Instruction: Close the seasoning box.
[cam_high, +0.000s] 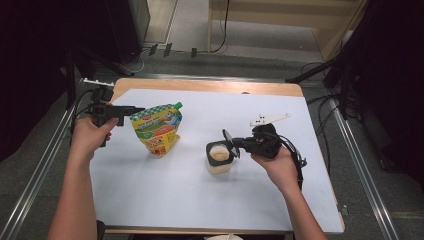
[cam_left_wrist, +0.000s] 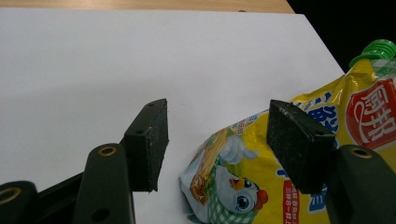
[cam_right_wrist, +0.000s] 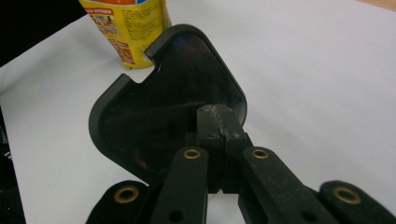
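In the middle of the high view, on one white sheet (cam_high: 200, 200) that covers the wooden table (cam_high: 200, 84), stand two things: one yellow pouch (cam_high: 156, 129) with a green cap, left of centre, and one clear tub (cam_high: 219, 158) of pale contents, just right of centre. The left gripper (cam_high: 137, 110) sits at the pouch's upper left corner, close to it; whether it touches cannot be told here. The right gripper (cam_high: 231, 143) holds one dark lid (cam_high: 229, 142) tilted above the tub's rim. The pouch's print is too small to read from here.

In the left gripper view the two jaws stand wide apart with nothing between them; the pouch (cam_left_wrist: 299, 154) lies beyond them at lower right, cut off by the frame edge. It shows a cartoon chick and a red badge with white Chinese characters.

In the right gripper view the jaws are pressed together on the edge of the lid (cam_right_wrist: 163, 112), a rounded dark plate with one notch in its rim. The pouch (cam_right_wrist: 128, 28) is cut off at the upper left, its small print blurred.
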